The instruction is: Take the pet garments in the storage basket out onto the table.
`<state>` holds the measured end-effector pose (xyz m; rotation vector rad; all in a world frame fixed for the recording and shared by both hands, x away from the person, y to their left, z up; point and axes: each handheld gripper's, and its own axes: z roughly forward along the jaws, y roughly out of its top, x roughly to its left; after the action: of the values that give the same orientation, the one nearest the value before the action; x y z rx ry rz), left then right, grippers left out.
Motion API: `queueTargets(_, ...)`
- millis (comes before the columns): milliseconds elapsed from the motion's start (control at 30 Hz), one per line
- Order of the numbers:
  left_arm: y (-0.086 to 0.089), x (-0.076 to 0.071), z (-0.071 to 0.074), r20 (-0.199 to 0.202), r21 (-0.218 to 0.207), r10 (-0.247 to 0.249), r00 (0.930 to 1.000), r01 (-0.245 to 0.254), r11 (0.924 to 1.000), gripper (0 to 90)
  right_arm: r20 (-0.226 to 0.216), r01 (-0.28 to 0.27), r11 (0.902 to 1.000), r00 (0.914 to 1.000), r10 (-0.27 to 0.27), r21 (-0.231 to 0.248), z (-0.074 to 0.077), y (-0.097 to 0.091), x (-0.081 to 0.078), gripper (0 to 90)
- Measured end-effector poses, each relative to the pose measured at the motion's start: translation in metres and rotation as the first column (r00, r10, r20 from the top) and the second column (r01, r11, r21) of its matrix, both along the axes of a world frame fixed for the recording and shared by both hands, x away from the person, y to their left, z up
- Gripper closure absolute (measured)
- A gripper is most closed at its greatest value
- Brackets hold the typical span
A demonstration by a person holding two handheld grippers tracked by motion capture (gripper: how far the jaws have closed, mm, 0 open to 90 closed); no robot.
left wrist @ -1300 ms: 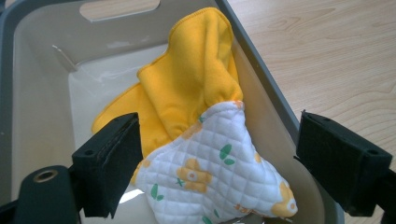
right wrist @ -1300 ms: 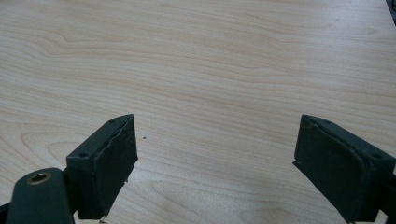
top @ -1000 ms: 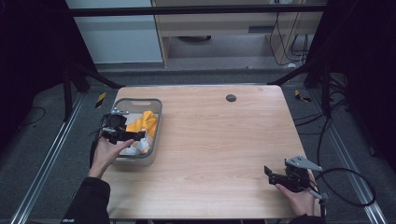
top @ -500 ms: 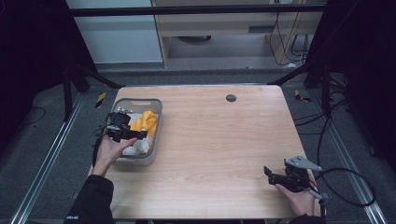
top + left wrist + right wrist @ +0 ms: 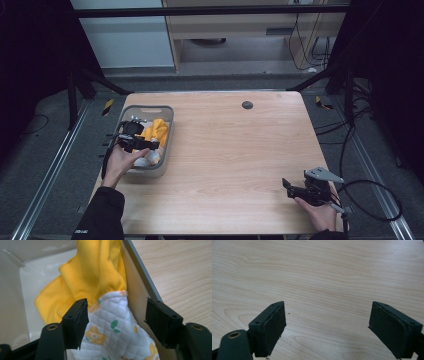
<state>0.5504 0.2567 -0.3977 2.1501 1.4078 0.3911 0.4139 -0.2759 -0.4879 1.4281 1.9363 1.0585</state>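
left gripper: jaws spread, over quilted cloth and yellow cloth in bin. right gripper: jaws spread, low over desk. no legible writing.

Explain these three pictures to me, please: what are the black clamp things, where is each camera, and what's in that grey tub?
There is no robot here. A person sits at a wooden table and holds a hand tool in each hand: the left gripper and the right gripper, each with two black jaws.

The high view comes from a fixed camera above the table, with the person's forearms entering from the bottom. The other two pictures come from small cameras riding on each gripper, looking along its jaws.

At the table's left stands a grey bin holding a yellow cloth and a white quilted cloth with a flower print. The left gripper's jaws are open on either side of the quilted cloth, not closed on it. The right gripper's jaws are open over bare wood, holding nothing.
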Motion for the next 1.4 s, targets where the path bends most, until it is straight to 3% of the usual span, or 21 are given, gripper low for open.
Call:
queueTargets(133,-0.003,0.001,-0.003,-0.015,0.021,-0.002,0.9999,0.002,0.9998,37.8,-0.002,-0.001,1.0000,1.0000,0.001,0.002,0.000,0.000,0.000,13.8)
queueTargets(500,-0.007,0.003,-0.011,-0.043,0.024,0.012,0.9990,-0.011,0.9996,44.1,-0.005,-0.006,1.0000,1.0000,0.006,0.001,0.000,0.000,0.000,13.8)
queueTargets(967,-0.008,0.006,-0.020,-0.067,0.050,0.033,0.9972,-0.030,0.9983,58.1,-0.013,-0.007,1.0000,0.9999,0.007,0.006,0.000,0.001,0.000,13.8)
queueTargets(1400,-0.007,0.006,-0.020,-0.084,0.074,0.045,0.9955,-0.039,0.9965,76.6,-0.015,-0.008,1.0000,0.9999,0.008,0.005,0.000,0.001,0.000,13.8)
